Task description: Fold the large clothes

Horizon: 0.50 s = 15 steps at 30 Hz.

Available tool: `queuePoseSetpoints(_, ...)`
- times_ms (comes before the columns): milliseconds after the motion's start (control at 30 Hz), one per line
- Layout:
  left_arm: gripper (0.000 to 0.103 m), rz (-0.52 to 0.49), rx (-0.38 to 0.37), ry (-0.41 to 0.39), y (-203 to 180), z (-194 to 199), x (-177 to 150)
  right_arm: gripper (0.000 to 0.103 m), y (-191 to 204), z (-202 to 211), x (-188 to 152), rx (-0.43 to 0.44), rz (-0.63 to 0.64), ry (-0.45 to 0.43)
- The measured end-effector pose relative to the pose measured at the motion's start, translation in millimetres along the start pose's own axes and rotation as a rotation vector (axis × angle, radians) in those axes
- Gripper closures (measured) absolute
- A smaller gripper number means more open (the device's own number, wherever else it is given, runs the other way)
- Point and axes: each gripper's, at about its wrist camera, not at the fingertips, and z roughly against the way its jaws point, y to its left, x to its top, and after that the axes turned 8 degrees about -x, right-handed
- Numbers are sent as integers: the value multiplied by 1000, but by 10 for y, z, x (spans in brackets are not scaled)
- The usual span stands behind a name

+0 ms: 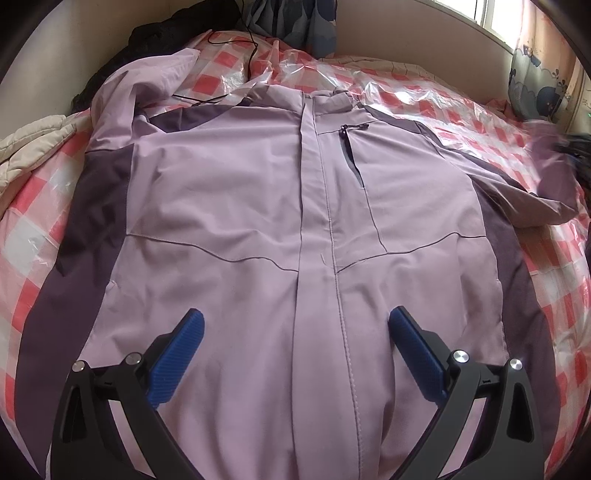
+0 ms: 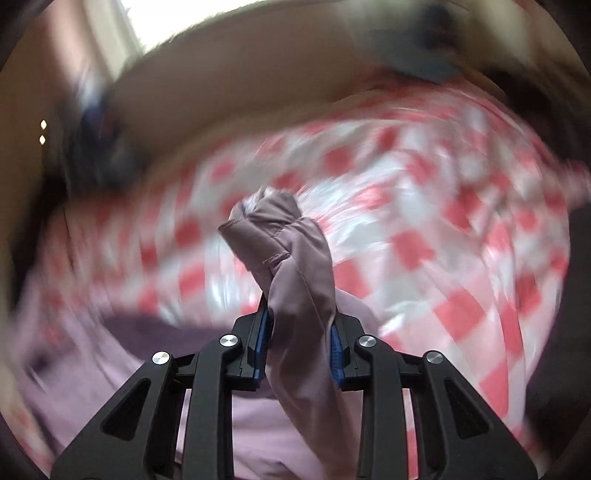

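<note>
A lilac jacket (image 1: 229,192) with dark purple side panels lies front up on the bed, collar at the far end. My left gripper (image 1: 295,325) is open and empty, hovering over the jacket's lower front, its blue fingers (image 1: 184,347) on either side of the zip line. My right gripper (image 2: 300,332) is shut on the jacket's right sleeve (image 2: 295,258), which sticks up bunched between the blue pads (image 2: 263,350). That sleeve (image 1: 546,184) shows blurred at the right edge of the left wrist view. The right wrist view is motion-blurred.
The bed has a red and white checked sheet (image 1: 33,229) under clear plastic (image 1: 406,92). A beige quilt (image 1: 26,147) lies at the left, dark clothes (image 1: 155,33) and a black cable (image 1: 251,40) at the head. A curtain (image 1: 535,74) hangs at the right.
</note>
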Motion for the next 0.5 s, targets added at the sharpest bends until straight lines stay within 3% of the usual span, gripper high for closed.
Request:
queuePoseSetpoints(100, 7, 9, -3, 12, 20, -43, -4, 70, -946, 219, -74, 63, -297, -8)
queuePoseSetpoints(200, 7, 23, -13, 21, 48, -70, -10, 31, -1272, 139, -343, 201, -357, 70)
queuePoseSetpoints(233, 7, 25, -15, 22, 52, -71, -11, 22, -1336, 99, -440, 229, -377, 93)
queuePoseSetpoints(400, 7, 25, -16, 22, 59, -71, -11, 20, -1401, -315, -776, 315, -486, 187)
queuePoseSetpoints(433, 7, 26, -17, 23, 58, -71, -12, 27, -1363, -359, -806, 330, -500, 177)
queuePoseSetpoints(467, 7, 28, -21, 25, 65, -74, -10, 40, -1333, -408, -751, 313, -498, 147)
queuePoseSetpoints(500, 7, 30, -23, 25, 64, -74, -16, 83, -1275, -418, -709, 303, -478, 133)
